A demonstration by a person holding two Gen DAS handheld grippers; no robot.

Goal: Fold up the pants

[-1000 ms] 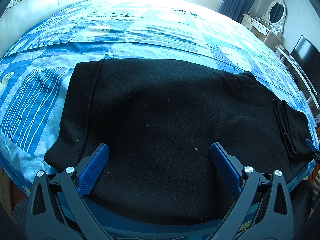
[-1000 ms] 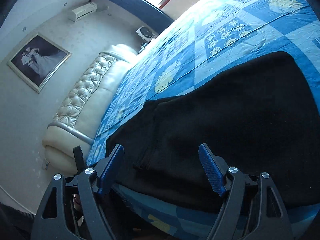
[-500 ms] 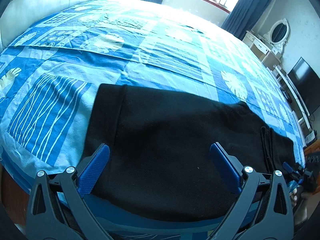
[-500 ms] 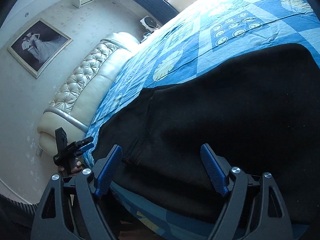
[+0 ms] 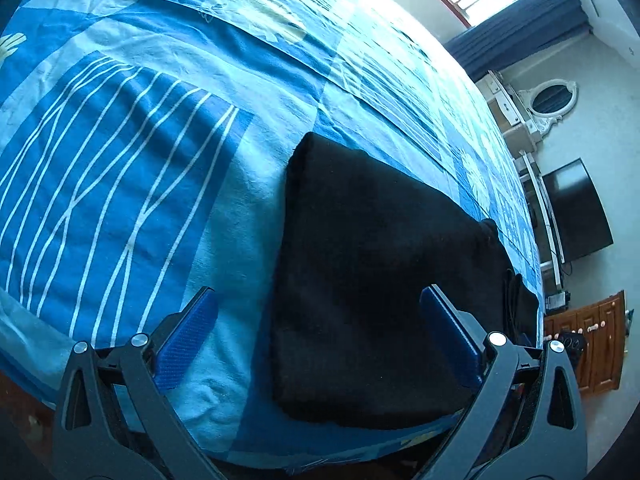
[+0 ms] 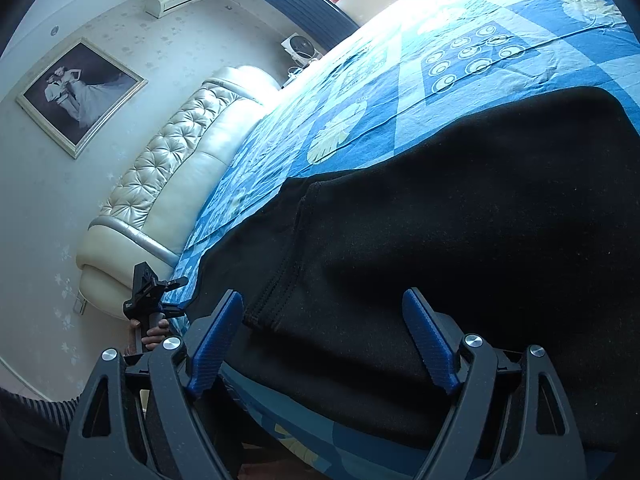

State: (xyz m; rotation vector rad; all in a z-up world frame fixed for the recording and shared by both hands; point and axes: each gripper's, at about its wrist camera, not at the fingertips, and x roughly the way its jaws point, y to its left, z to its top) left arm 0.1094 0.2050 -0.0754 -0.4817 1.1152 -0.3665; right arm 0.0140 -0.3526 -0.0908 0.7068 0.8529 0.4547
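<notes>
One pair of black pants (image 5: 380,280) lies flat along the near edge of the bed (image 5: 120,140), on the one blue patchwork cover. Two grippers hover over it — the left gripper (image 5: 316,332) spread wide over the pants' end, nothing between its two blue pads. The right gripper (image 6: 322,340), jaws just opening, stands released above the hem seam — gripping nothing.

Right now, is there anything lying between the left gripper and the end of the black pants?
Nothing visible. The left gripper hangs open over the pants, whose end edge lies between its fingers, with only bare blue bedspread beside it.
</notes>
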